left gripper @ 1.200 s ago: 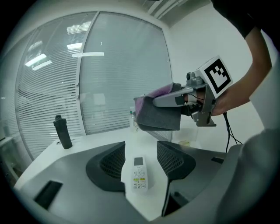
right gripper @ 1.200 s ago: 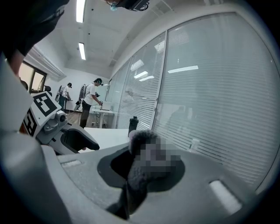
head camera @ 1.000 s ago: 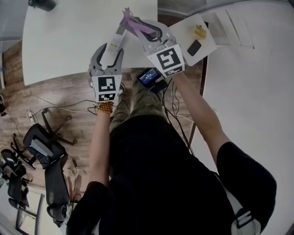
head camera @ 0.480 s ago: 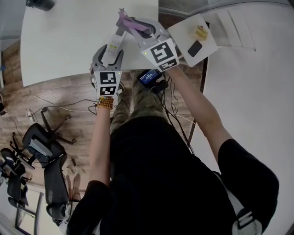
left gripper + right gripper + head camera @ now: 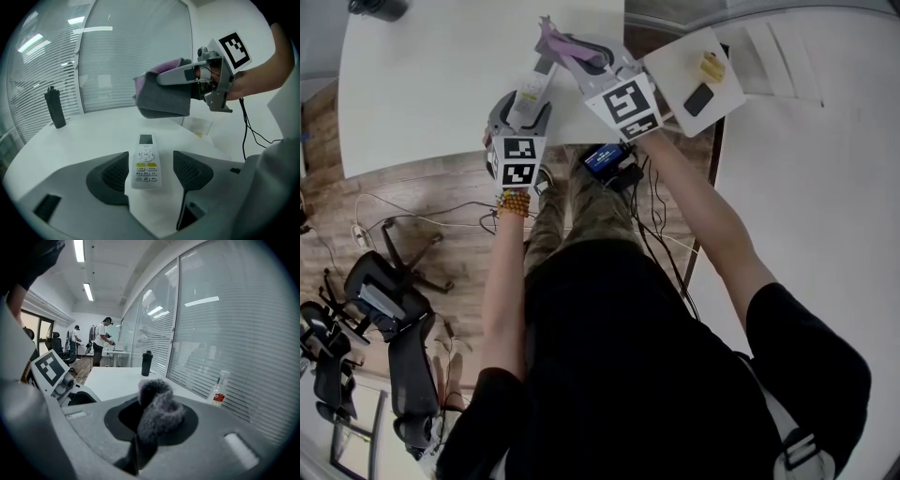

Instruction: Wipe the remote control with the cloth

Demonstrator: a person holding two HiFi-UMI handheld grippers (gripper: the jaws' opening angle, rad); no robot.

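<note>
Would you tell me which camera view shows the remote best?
The left gripper view: the remote lies face up and close, with its screen and buttons clear. The head view shows it small, from above; the right gripper view misses it entirely.

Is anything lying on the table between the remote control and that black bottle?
Nothing: in the left gripper view, the white table is bare between the remote control and the black bottle.

Head view: overhead, steeply down; white table [image 5: 441, 84] upper left of frame. Both gripper views: low, close over that table, facing the blinds [image 5: 220, 333]; both show the black bottle [image 5: 55, 108].
</note>
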